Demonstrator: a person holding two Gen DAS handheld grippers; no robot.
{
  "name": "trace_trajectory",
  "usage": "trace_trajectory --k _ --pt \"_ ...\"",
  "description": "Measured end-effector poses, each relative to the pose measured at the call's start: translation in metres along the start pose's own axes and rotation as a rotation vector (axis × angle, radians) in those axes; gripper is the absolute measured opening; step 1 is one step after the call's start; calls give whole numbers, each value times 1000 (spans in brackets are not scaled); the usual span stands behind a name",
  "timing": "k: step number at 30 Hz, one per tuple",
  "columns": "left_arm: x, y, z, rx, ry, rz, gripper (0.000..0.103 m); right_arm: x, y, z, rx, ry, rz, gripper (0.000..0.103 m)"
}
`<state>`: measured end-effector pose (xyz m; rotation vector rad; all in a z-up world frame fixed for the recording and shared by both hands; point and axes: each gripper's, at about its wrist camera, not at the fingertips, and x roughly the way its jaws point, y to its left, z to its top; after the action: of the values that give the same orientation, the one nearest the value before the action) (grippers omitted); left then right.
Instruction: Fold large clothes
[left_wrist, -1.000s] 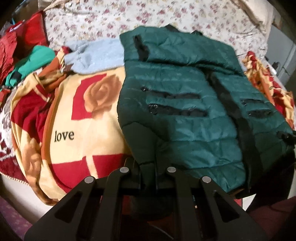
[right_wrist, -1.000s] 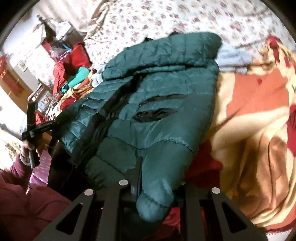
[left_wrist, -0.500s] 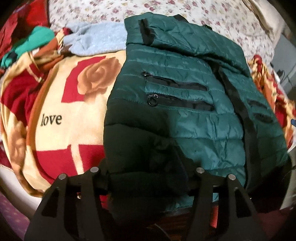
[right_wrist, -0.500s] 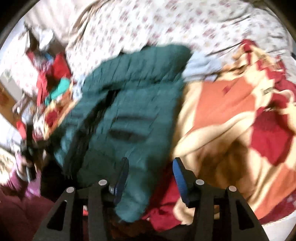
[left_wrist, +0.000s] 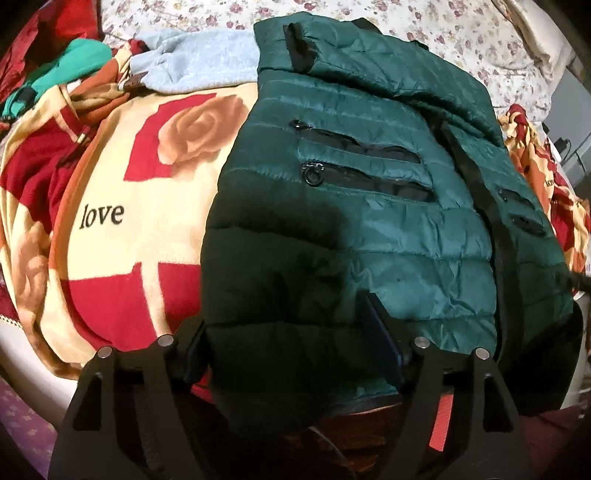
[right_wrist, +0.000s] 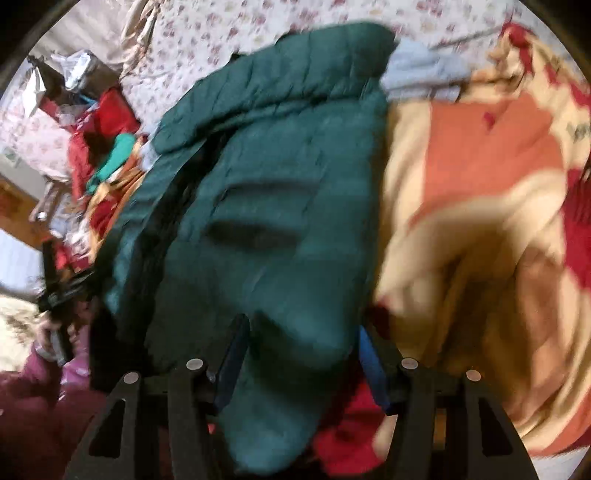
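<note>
Green puffer jacket (left_wrist: 388, 229) lies on the bed's near edge. Left gripper (left_wrist: 288, 339) and right gripper (right_wrist: 299, 354) both opening – hem between, unpinched. Puffy, slick, light – grab seams.

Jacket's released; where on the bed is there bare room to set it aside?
Freest: floral sheet beyond the green puffer jacket. Also the "love" rose blanket beside the jacket, flat and bare. Crowded: far corner with light-blue garment, teal garment and red clothes.

It was a bedroom in a home. A floral bedsheet (left_wrist: 424, 22) covered the bed, under a rose-patterned blanket (left_wrist: 122, 206) and heaped clothes (right_wrist: 107, 147).
</note>
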<state>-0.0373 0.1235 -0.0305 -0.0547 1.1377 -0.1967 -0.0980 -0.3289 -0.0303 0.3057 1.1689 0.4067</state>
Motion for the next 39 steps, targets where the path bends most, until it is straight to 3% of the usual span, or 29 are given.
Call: trace_trajectory --k 5,11,16,20,25,28,38,39 --pt "-4 -2 -2 8 -15 4 75 8 18 -20 -55 32 48 56" --pt "-4 -5 -4 27 -26 23 75 10 30 -22 -90 4 62 54" --pt "-4 -5 -4 23 -24 25 75 7 37 -23 -140 -15 10 34" --pt "-4 -5 -4 29 -27 26 74 -2 43 -23 -186 -61 -14 26" --pt "-9 -7 -1 62 -46 77 36 -21 58 -14 -241 -131 -19 21" --pt "-13 -2 2 42 -61 68 27 -34 66 -6 -259 -177 -9 20" --pt "-14 -4 2 47 -58 79 25 -41 71 5 -255 -215 10 20" --pt "-13 -5 2 44 -55 82 29 -40 70 6 -253 -213 9 20"
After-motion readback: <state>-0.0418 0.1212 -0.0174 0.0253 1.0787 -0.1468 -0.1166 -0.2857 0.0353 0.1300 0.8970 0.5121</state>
